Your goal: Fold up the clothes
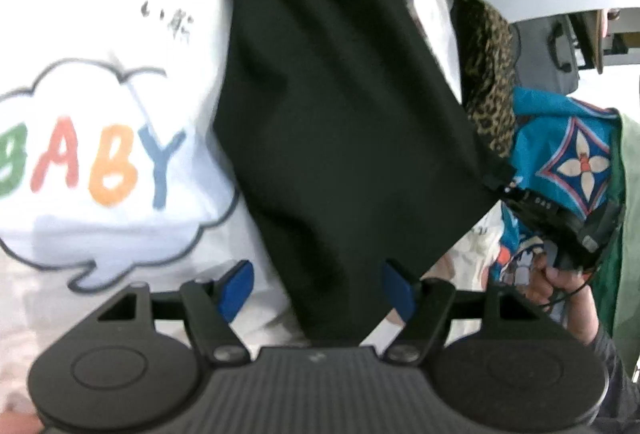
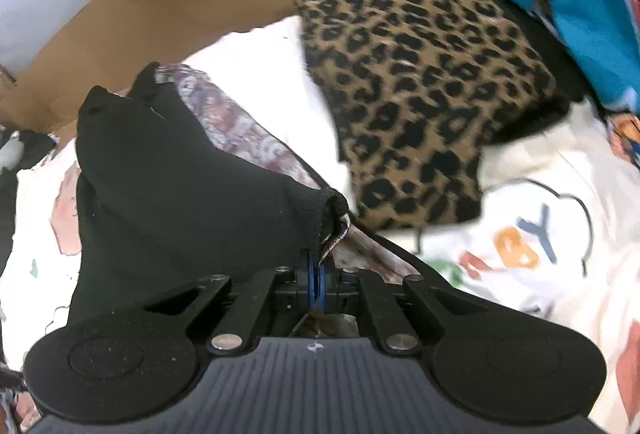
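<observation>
My right gripper point(image 2: 316, 284), bottom centre, pinches the black garment's point(image 2: 168, 194) hem. My left gripper point(image 1: 318, 288) gapes wide, the same cloth draped between its 2 blue pads point(image 1: 236, 288), untouched. Beyond lie a white BABY shirt point(image 1: 100, 154) and a leopard-print garment point(image 2: 420, 74).

A hanging black cloth point(image 1: 344, 114) fills the gap between the left gripper's point(image 1: 316, 286) spread fingers. Ahead of the right gripper point(image 2: 318, 274), a leopard-print garment point(image 2: 420, 86), a cardboard box point(image 2: 160, 34) and heaped clothes crowd every side.

Black ribbed tongs point(image 2: 316, 274), blue pads point(image 1: 236, 290) — silver screws, round hubs, dark sleeve point(image 1: 612, 362)
</observation>
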`<state>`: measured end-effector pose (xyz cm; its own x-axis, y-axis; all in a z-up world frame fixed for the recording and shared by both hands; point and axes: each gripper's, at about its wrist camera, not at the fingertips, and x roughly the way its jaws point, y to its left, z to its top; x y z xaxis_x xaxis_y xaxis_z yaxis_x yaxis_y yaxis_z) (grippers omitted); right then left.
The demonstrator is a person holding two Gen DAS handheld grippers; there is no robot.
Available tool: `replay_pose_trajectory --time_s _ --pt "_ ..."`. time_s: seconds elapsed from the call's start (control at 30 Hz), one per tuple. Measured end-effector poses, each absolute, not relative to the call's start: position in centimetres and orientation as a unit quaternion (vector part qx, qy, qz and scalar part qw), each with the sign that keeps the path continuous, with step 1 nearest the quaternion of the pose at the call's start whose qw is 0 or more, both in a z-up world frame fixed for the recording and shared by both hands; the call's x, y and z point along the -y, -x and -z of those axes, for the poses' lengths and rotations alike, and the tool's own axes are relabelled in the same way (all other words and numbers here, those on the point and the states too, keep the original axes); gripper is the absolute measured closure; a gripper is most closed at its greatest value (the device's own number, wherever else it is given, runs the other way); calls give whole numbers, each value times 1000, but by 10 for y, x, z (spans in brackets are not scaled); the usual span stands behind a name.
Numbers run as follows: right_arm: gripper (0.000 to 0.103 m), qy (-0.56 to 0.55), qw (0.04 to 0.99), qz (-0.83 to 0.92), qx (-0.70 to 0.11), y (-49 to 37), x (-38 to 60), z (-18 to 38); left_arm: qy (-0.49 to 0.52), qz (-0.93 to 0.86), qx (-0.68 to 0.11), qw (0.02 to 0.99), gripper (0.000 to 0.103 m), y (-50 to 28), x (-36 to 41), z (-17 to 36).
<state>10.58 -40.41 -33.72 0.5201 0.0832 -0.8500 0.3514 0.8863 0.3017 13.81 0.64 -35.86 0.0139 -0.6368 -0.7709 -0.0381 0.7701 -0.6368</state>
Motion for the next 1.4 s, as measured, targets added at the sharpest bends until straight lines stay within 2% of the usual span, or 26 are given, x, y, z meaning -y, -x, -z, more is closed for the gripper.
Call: replay_pose_trajectory --time_s 0.1,0.2,0.23,0.33,0.43,0.53,0.63,0.67,0.7,0.73,0.77,1.1,1.33,1.4 --pt "102 -237 832 89 -493 -95 411 345 256 242 -668 656 32 -133 2 365" --pt "102 -250 828 81 -496 -90 414 353 240 262 -669 653 39 -128 11 369" --pt "102 -254 827 76 -496 -89 414 354 236 264 -670 653 43 -127 14 371" --pt "99 -256 829 67 -493 -90 414 355 244 276 -674 640 66 -124 14 373" --pt "93 -245 838 59 -485 -94 413 354 250 289 -667 640 67 -120 11 370" --pt "92 -241 837 65 -487 -101 413 356 262 282 -673 632 74 -116 5 376" --pt "91 -246 836 77 -485 -103 415 357 260 287 -675 628 74 -111 8 380" --pt "93 -249 835 76 -484 -103 416 357 259 290 -676 627 78 -110 8 380" --pt "98 -252 835 74 -483 -103 417 357 260 293 -675 625 83 -110 8 380" --pt "101 -253 836 72 -481 -102 417 355 262 298 -674 623 96 -110 9 379" --pt "101 -252 838 69 -479 -102 416 353 266 302 -672 621 99 -111 10 377" --pt "102 -240 858 70 -449 -100 420 322 299 325 -649 619 100 -117 13 361" --pt "102 -234 844 84 -476 -93 428 346 251 310 -680 615 100 -112 25 392" --pt "101 -228 840 82 -486 -93 425 355 241 303 -687 615 92 -110 25 397"
